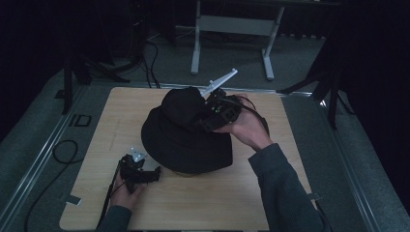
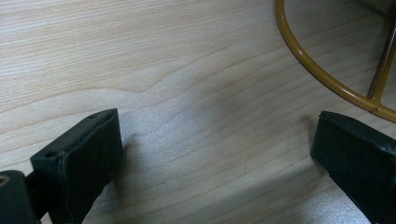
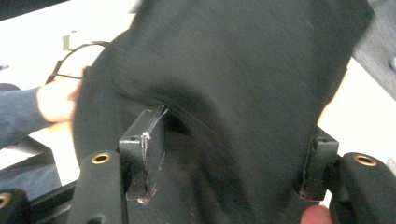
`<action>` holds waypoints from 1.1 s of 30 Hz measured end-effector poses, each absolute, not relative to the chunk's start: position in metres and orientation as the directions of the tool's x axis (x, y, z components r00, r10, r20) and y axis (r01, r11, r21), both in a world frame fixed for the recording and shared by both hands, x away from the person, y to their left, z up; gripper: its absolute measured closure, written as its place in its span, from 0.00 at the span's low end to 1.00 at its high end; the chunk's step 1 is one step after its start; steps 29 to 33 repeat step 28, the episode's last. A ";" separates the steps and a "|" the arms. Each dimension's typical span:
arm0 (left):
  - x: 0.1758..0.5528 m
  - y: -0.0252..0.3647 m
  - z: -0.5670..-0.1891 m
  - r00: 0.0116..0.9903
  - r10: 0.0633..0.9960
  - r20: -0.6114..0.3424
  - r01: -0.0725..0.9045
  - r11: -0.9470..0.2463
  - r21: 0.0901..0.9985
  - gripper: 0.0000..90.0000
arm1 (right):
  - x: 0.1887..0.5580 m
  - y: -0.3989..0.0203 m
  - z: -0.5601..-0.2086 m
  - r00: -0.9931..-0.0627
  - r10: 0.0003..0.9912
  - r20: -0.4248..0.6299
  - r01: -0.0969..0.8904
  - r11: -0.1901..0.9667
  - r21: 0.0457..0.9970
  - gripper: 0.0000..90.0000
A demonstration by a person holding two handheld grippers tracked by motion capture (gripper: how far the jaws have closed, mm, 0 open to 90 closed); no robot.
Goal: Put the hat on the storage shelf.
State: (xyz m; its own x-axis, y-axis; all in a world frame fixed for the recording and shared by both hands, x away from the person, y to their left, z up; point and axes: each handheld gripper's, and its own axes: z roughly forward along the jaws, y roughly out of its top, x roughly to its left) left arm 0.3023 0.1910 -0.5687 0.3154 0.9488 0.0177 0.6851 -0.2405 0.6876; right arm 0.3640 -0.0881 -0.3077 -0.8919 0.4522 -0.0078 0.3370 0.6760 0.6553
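Note:
A black bucket hat [image 1: 186, 133] sits in the middle of the light wooden table [image 1: 116, 121], on a gold wire stand whose ring base [image 2: 322, 77] rests on the wood. My right gripper [image 1: 205, 113] is at the hat's crown from the right. In the right gripper view its jaws stand wide at either side of the black cloth [image 3: 233, 70], and the right gripper [image 3: 231, 158] looks open around it. My left gripper [image 1: 153, 173] lies low on the table at the hat's front left. The left gripper [image 2: 215, 149] is open over bare wood, just short of the ring.
A white desk frame [image 1: 232, 29] stands on the floor behind the table. Cables [image 1: 63, 150] loop on the floor at the left, and a strip of tape [image 1: 72, 199] sits at the table's front left corner. The person's left hand [image 3: 56, 100] appears beyond the hat.

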 end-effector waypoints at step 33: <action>0.302 0.191 -0.569 0.316 0.949 0.017 0.685 -0.241 0.688 0.03 | 0.359 -0.113 -0.315 -0.891 0.454 -0.028 0.340 0.705 0.622 0.18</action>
